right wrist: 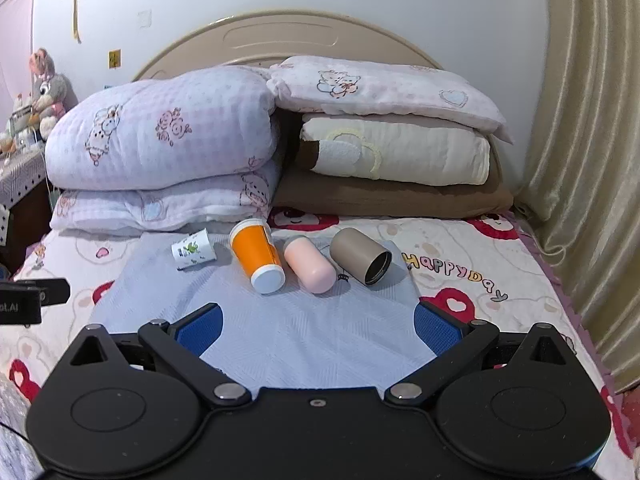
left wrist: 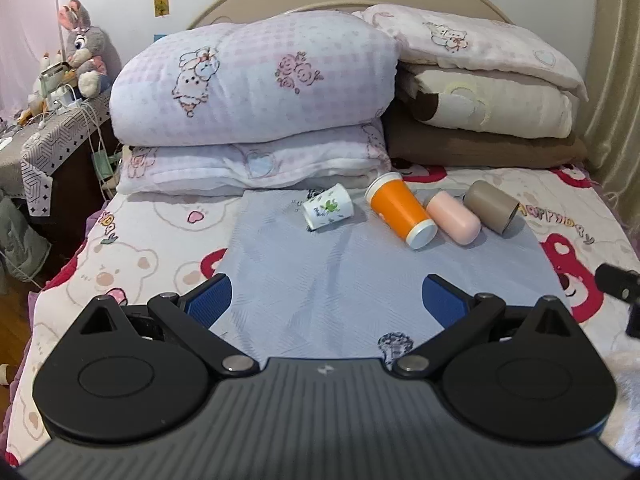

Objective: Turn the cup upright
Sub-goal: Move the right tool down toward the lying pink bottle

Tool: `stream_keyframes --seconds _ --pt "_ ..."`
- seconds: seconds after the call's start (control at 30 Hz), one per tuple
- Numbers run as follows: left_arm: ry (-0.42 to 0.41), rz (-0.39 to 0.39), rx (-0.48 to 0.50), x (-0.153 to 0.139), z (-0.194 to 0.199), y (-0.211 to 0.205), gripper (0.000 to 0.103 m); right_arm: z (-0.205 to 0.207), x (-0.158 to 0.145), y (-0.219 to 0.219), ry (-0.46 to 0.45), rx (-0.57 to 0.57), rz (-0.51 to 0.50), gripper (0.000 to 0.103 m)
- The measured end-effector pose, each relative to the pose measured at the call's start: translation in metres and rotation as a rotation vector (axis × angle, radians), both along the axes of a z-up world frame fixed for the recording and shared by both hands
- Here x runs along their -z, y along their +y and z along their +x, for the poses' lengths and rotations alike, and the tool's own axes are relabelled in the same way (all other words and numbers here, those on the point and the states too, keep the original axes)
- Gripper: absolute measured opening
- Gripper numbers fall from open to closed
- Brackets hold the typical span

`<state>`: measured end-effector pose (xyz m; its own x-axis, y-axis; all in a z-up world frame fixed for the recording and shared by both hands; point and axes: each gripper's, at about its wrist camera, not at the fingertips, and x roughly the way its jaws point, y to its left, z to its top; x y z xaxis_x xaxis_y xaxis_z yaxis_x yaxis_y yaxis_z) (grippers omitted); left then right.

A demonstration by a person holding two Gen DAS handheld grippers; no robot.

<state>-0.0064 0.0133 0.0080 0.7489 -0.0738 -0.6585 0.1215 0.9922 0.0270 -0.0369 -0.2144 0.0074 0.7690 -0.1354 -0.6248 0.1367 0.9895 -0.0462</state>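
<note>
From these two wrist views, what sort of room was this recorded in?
A bedroom, most likely a home one: a bed with a curved headboard, stacked folded quilts, and a plush rabbit on a side table.

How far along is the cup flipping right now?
Nothing is done yet. The white cup, orange cup, pink cup and taupe cup all lie on their sides. Both tongs, left and right, are open and empty. All four remain.
</note>
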Motion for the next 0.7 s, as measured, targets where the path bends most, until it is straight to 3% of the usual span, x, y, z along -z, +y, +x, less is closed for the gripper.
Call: stream_keyframes --seconds 0.27,0.4,0.57,0.7 --pt "-0.043 0.033 0.115 -0.030 0.023 -0.032 0.103 0.012 -0.015 -0.006 -0.042 -0.036 -0.026 0.103" --pt "-0.013 -0.008 0.154 -0.032 0.056 -0.046 0.103 0.026 -0.017 -0.015 -0.125 -0.140 -0.048 0.103" --pt "0.083 -0.056 0.160 -0.012 0.116 -0.061 0.103 0.063 -0.001 -0.039 -0.214 -0.342 -0.034 0.103" --pt "0.155 -0.171 0.162 0.026 0.166 -0.070 0.101 0.111 0.024 -0.058 -0.118 -0.401 0.009 0.100"
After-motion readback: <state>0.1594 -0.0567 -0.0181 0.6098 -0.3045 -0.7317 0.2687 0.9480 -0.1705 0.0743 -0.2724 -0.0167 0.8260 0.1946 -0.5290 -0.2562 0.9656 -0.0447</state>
